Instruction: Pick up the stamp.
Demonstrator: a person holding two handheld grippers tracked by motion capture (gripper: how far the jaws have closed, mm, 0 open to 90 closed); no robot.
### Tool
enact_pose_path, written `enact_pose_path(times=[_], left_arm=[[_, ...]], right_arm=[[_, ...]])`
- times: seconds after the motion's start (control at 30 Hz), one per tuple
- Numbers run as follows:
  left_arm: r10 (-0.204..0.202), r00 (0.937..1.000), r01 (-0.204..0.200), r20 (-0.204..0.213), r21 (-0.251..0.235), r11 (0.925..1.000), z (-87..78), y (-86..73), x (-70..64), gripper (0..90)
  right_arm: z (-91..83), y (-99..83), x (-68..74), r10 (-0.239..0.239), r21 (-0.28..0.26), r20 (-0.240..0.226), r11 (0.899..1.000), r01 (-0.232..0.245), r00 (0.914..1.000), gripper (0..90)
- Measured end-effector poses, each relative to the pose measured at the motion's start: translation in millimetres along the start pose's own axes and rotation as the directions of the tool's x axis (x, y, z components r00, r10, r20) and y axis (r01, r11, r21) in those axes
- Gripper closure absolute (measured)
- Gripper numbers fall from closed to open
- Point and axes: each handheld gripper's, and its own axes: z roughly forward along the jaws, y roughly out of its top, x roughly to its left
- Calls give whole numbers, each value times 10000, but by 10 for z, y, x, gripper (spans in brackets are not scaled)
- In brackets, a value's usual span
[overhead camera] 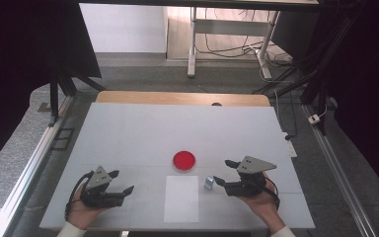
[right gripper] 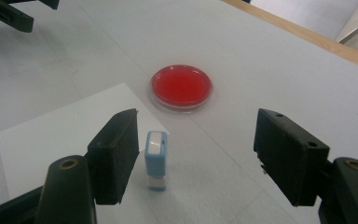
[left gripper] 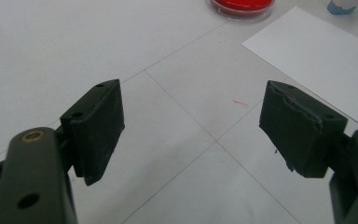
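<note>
A round red dish (overhead camera: 184, 160) sits mid-table; it also shows in the right gripper view as the red dish (right gripper: 182, 87) and at the top of the left gripper view (left gripper: 240, 6). A small light-blue stamp (overhead camera: 209, 183) stands upright beside a white paper sheet (overhead camera: 181, 198). In the right gripper view the stamp (right gripper: 156, 160) stands just inside the left jaw, untouched. My right gripper (overhead camera: 225, 172) is open, its jaws around the stamp. My left gripper (overhead camera: 121, 181) is open over bare table, its own view (left gripper: 191, 126) showing nothing between the jaws.
The white table top (overhead camera: 128, 128) has a wooden far edge (overhead camera: 182, 98). Beyond it stand a desk frame and cables on the floor. An aluminium rail (overhead camera: 29, 163) runs along the left side.
</note>
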Motion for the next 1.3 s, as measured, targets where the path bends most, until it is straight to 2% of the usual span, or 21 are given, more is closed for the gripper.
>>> enact_pose_path(times=[0.1, 0.23, 0.6, 0.73, 0.87, 1.03, 1.17, 1.3], left_arm=[[-56, 10000, 56, 40, -20, 10000, 0, -3, 4, 221], [-86, 10000, 86, 24, 5, 10000, 4, -8, 6, 222], [-70, 10000, 70, -32, 59, 10000, 22, -10, -7, 222], [-45, 10000, 46, -44, 94, 9999, 21, -13, -7, 222], [-52, 10000, 52, -41, 88, 9999, 19, -19, -2, 222], [-66, 10000, 67, -56, 100, 9999, 25, -25, 4, 222], [-56, 10000, 57, -46, 142, 9999, 34, -31, 2, 222], [-71, 10000, 72, -59, 145, 9999, 37, -32, 4, 221]], right_arm=[[48, 53, 14, -168, 128, -86, 9998, 169, 9998, 304], [67, 104, 35, -63, 150, -205, 9999, 66, 9998, 304], [185, 26, 147, -122, 637, -581, 9978, 159, 9982, 305], [220, 14, 167, -207, 784, -589, 9966, 252, 9981, 307], [264, -38, 163, -107, 1036, -462, 9945, 154, 9989, 341], [301, -86, 155, -54, 1108, -259, 9938, 82, 9997, 384], [332, -105, 160, -57, 1154, -288, 9933, 89, 9996, 400], [364, -130, 189, -210, 1211, -297, 9923, 245, 9993, 461]])
